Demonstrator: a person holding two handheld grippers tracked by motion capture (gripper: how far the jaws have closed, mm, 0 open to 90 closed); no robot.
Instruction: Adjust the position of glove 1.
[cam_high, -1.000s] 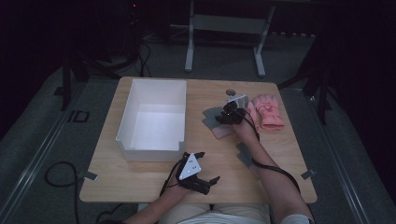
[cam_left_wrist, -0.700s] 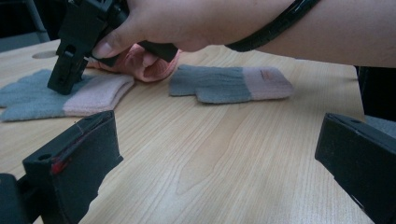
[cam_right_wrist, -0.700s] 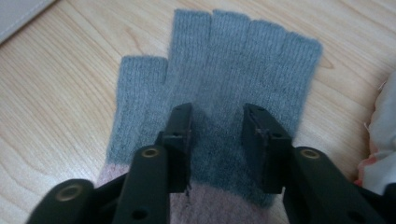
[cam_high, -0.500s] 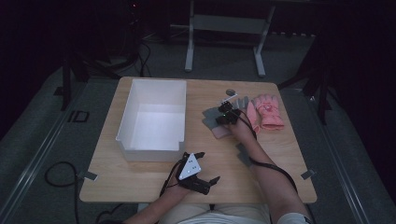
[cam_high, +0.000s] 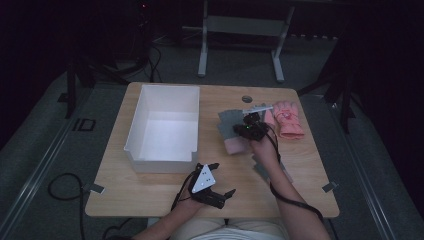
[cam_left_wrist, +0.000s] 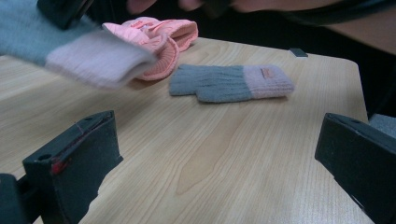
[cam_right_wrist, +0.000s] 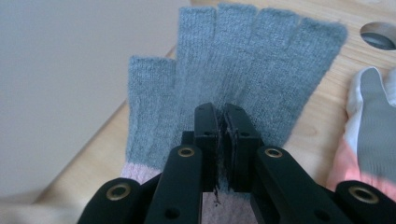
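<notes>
Pinching the grey knitted fingerless glove with a pale pink cuff (cam_right_wrist: 233, 79), the right gripper (cam_high: 248, 126) has its two black jaws pressed together on the knit near the palm; they have just been closing, and the wool is bunched between the pads. In the right gripper view the glove spreads away toward twelve o'clock, its short finger stubs fanned over the pale wooden table (cam_high: 150, 190), its pink cuff down at six under the jaws. In the high view this glove sits at the middle of the table, just right of the white rectangular plastic bin (cam_high: 162, 127), which takes up the nine o'clock side.

A second grey knitted glove with a pink cuff (cam_left_wrist: 231, 83) lies flat on the wood; from the left gripper view it sits at about twelve o'clock, well ahead of the jaws, untouched. In that same view the held glove shows as a blurred grey and pink shape toward ten o'clock.

At two o'clock from the right gripper lies a thick pink padded winter glove (cam_high: 287, 120), with another like it beside it.

The left gripper (cam_high: 216, 192) rests low at six o'clock near the table's front edge, its jaws standing wide apart with nothing between them.
</notes>
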